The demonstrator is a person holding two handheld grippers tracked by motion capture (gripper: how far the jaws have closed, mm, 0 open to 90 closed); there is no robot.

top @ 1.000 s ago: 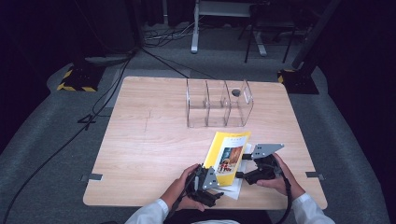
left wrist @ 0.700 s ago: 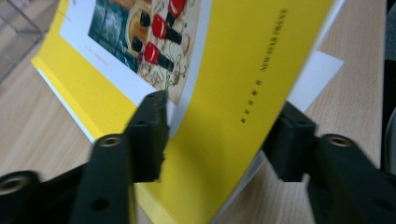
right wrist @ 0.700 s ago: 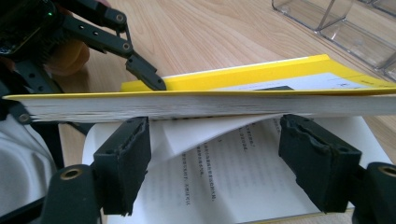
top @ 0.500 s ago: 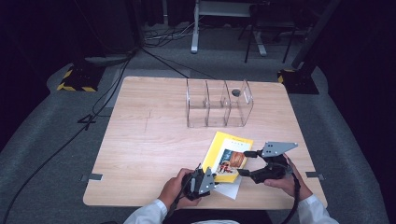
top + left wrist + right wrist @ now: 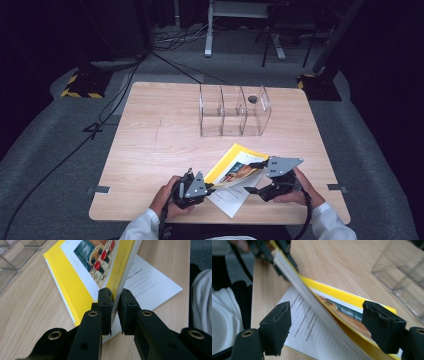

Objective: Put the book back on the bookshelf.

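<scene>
My left gripper (image 5: 114, 312) has just been closing and now pinches the raised front pages of the yellow booklet (image 5: 239, 167), which lies open on the wooden table (image 5: 150, 150) on the near side of the clear divided holder (image 5: 234, 111), well apart from it. My right gripper (image 5: 334, 327) stands wide, its jaws on either side of the lifted sheaf of pages without pressing on it, just to the right of the booklet as I see it from above. The printed white page (image 5: 150, 280) underneath lies flat on the table.

Bare wooden table (image 5: 155, 150) left of the booklet (image 5: 235, 167); clear 3-bay organizer (image 5: 232, 112) well beyond it.
</scene>
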